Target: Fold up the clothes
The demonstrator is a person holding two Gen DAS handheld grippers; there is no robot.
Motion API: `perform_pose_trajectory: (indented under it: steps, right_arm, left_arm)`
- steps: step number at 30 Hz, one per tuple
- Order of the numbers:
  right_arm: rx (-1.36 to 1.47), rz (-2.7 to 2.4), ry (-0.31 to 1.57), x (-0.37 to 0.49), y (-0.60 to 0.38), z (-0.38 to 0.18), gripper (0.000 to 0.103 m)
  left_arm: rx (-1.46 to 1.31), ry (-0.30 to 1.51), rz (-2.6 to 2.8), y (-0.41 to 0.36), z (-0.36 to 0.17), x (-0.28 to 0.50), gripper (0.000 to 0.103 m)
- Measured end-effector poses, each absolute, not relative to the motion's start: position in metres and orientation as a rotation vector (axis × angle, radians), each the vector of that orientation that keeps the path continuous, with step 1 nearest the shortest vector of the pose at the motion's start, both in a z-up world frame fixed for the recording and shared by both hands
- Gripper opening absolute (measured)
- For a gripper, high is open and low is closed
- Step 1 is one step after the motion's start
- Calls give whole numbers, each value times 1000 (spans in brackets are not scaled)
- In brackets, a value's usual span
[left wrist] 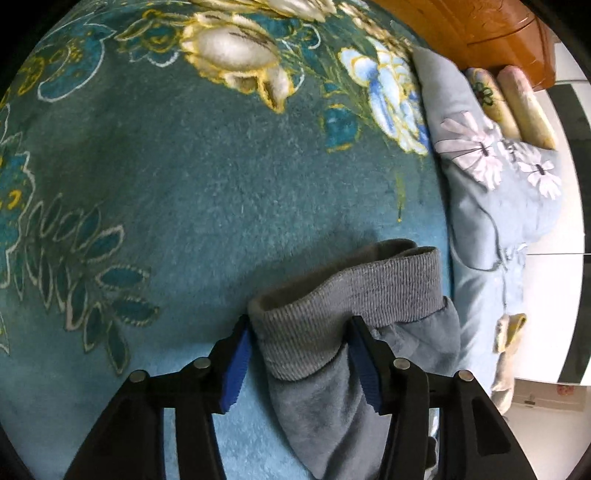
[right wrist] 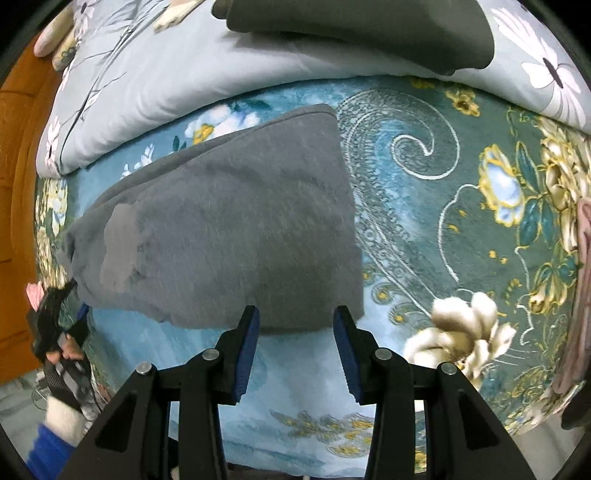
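- Grey fleece garment [right wrist: 229, 229]: it lies partly folded on the teal floral blanket [left wrist: 184, 184] covering the bed, just below a pale blue flowered quilt [right wrist: 155, 85]. One end, a ribbed cuff [left wrist: 347, 295], appears in the left wrist view.
- Handling, as judged: the fabric looks soft, light and limp, with a napped surface that should resist slipping. It will sag wherever unsupported. The ribbed cuff is thicker and firmer, so it offers the surest hold; the near hem edge is the other likely place.
- Left gripper [left wrist: 299, 363]: its jaws stand apart, straddling the cuff. The right pad lies against the cloth and the left pad sits beside it, so no pinch is evident.
- Right gripper [right wrist: 295, 350]: its jaws are released and empty, poised just before the garment's near edge.
- Containers: none is visible. A darker folded cloth [right wrist: 362, 33] rests on the quilt.
- A blue sleeve [right wrist: 48, 454] shows at the lower left of the right wrist view.
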State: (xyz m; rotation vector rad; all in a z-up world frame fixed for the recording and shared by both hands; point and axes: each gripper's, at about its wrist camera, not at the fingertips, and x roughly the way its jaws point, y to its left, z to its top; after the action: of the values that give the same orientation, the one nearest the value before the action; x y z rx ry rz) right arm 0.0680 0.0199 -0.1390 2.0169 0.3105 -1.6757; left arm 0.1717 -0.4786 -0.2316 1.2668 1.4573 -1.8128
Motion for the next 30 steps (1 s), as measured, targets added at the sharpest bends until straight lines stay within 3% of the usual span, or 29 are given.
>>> perform_pose_trajectory:
  steps: [5,11,18,24,30]
  right_arm:
    - [1991,-1688,303,68,20,-127,43]
    - [1944,-1688,275,72,14,-109,43]
    - [1936,-1703,227,75,26,-100,43]
    - [2008,-1746,140,71,60,-106,43]
    - [2068,-1800,78,62,102,-111,43]
  left_arm:
    - [1360,1305,-1828,-471,-213,154,19]
    - [1353,1055,-2184,-426,-118,132,17]
    - [1410,662,-2710,-270,-9,68,17]
    - [1728,443,-2803,-127,-32,38,17]
    - [2071,274,-2719,-26,-80,67,17]
